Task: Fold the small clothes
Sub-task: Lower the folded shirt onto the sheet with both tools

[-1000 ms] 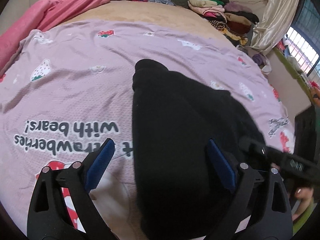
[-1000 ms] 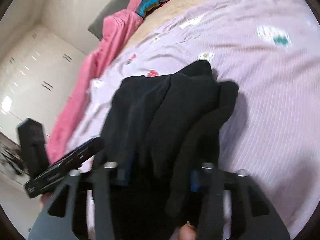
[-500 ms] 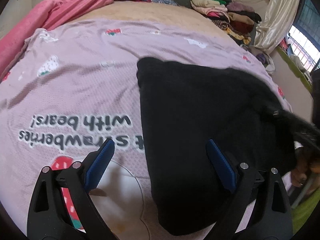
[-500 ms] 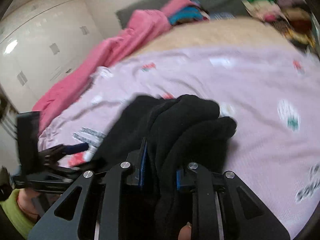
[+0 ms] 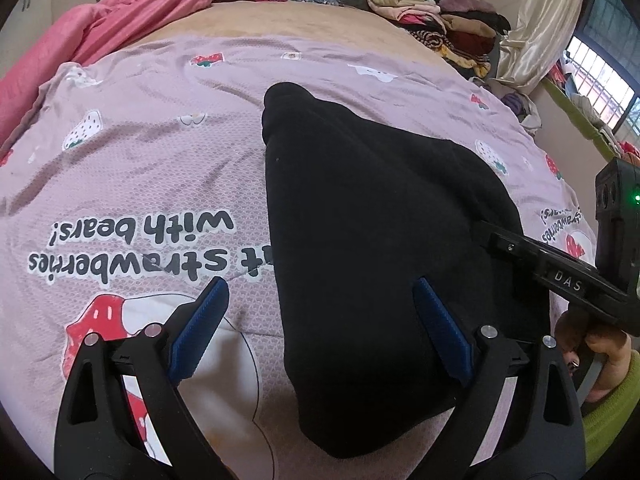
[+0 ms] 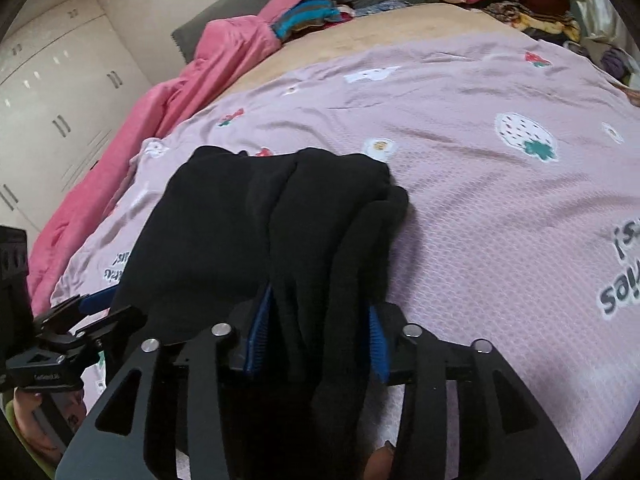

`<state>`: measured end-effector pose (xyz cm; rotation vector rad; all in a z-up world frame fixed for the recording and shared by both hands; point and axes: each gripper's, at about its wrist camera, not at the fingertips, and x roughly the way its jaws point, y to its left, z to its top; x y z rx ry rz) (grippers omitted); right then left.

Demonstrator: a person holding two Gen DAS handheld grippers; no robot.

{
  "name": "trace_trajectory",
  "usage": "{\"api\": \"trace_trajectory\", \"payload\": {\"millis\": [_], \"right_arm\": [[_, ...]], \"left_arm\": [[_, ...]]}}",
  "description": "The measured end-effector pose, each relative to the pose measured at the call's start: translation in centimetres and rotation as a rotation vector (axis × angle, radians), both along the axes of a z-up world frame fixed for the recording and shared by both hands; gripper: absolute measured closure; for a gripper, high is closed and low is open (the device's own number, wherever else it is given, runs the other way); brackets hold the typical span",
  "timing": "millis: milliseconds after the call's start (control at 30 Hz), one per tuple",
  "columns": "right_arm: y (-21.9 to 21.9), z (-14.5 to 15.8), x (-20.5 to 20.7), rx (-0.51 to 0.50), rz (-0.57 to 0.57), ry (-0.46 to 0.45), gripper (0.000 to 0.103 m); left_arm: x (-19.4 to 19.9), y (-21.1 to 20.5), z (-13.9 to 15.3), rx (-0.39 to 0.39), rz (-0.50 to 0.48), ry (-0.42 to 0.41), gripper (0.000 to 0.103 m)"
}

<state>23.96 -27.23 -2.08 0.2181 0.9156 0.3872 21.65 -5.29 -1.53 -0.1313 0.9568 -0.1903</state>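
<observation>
While its blue-padded fingers stand wide apart and grip nothing, the left gripper (image 5: 320, 320) hovers low over the near end of a black garment (image 5: 372, 220), one finger above the printed sheet and the other above the dark cloth. Just to its right, the right gripper (image 6: 316, 332) is clamped on a bunched fold of that same garment, thick ridges of fabric pressed between its blue pads (image 6: 258, 332) and spilling forward over them; from the left wrist view its black body (image 5: 560, 276) reaches in from the right edge to the garment's side, held by a hand (image 5: 596, 344) in a green sleeve. The garment lies on a mauve bedsheet (image 5: 140, 152) printed with strawberries, bears and black lettering, its narrow far end pointing toward the middle of the bed. Beyond the sheet's far edge a tan mattress cover (image 5: 280, 20) shows. Farther back, a pink quilt (image 6: 192, 92) is heaped along the left side, striped folded clothes (image 6: 308, 16) sit beside it, and a pile of assorted clothes (image 5: 440, 12) lies at the far right near a pale curtain (image 5: 532, 28). White cupboard doors (image 6: 60, 80) stand behind the quilt.
</observation>
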Motion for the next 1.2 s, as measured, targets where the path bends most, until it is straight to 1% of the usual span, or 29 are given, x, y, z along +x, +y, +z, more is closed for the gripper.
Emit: {"api": "trace_trajectory", "payload": {"millis": [200,333,433,567,733,767,800,833,867,900,933,967,1033,1067,1133,1200], "right_arm": [[-0.3,0.1,-0.9,-0.01,-0.031,0.0,0.057],[-0.5,0.5,-1.6,-0.014,-0.03,-0.006,0.055],[-0.3,1.1,-2.4,-0.019,-0.009,-0.018,0.053],[-0.8,1.7,-3.7,0.037,0.024,-0.015,0.048],[-1.6,1.3,-5.5,0.098,0.052,0.005,0.048],[-1.7,1.2,-5.7,0.11,0.053,0.009,0.052],[-1.8,1.0,-5.9,0.116,0.053,0.007,0.067],[-1.8,0.9,-6.0,0.124,0.062,0.009,0.075],[-1.6,0.9,-6.0,0.127,0.065,0.009,0.082],[-1.4,1.1,-6.1,0.111,0.06,0.0,0.085],[-1.1,1.4,-6.3,0.092,0.066,-0.011,0.085],[-0.7,2.1,-6.5,0.075,0.073,-0.032,0.086],[-0.6,3.8,-7.1,0.064,0.08,-0.101,0.086],[-0.7,4.3,-7.2,0.051,0.077,-0.121,0.086],[-0.5,3.7,-6.7,-0.014,0.059,-0.084,0.086],[-0.2,1.9,-6.4,-0.068,0.056,-0.041,0.085]], "left_arm": [[-0.4,-0.1,0.4,0.015,-0.004,-0.005,0.016],[-0.7,0.0,0.5,0.015,-0.004,-0.007,0.016],[-1.0,0.1,0.5,0.014,0.001,-0.01,0.016],[-1.6,0.5,0.4,-0.008,-0.001,-0.009,0.016],[-2.9,0.9,-0.3,-0.062,-0.012,0.0,0.016],[-3.1,0.9,-0.7,-0.08,-0.019,0.013,0.016],[-3.2,0.8,-0.9,-0.086,-0.024,0.022,0.016],[-3.2,0.5,-1.2,-0.089,-0.031,0.033,0.016],[-3.3,0.1,-1.5,-0.081,-0.034,0.036,0.016],[-3.4,-0.2,-1.6,-0.073,-0.034,0.03,0.018],[-3.5,-0.4,-1.6,-0.072,-0.04,0.03,0.029],[-3.5,-0.7,-1.5,-0.085,-0.054,0.03,0.034],[-3.5,-1.2,-1.1,-0.063,-0.061,0.02,0.035],[-3.4,-1.4,-1.0,-0.053,-0.069,0.018,0.035],[-3.2,-1.3,-1.2,-0.062,-0.07,0.031,0.034],[-3.1,-1.4,-1.5,-0.059,-0.072,0.041,0.033]]}}
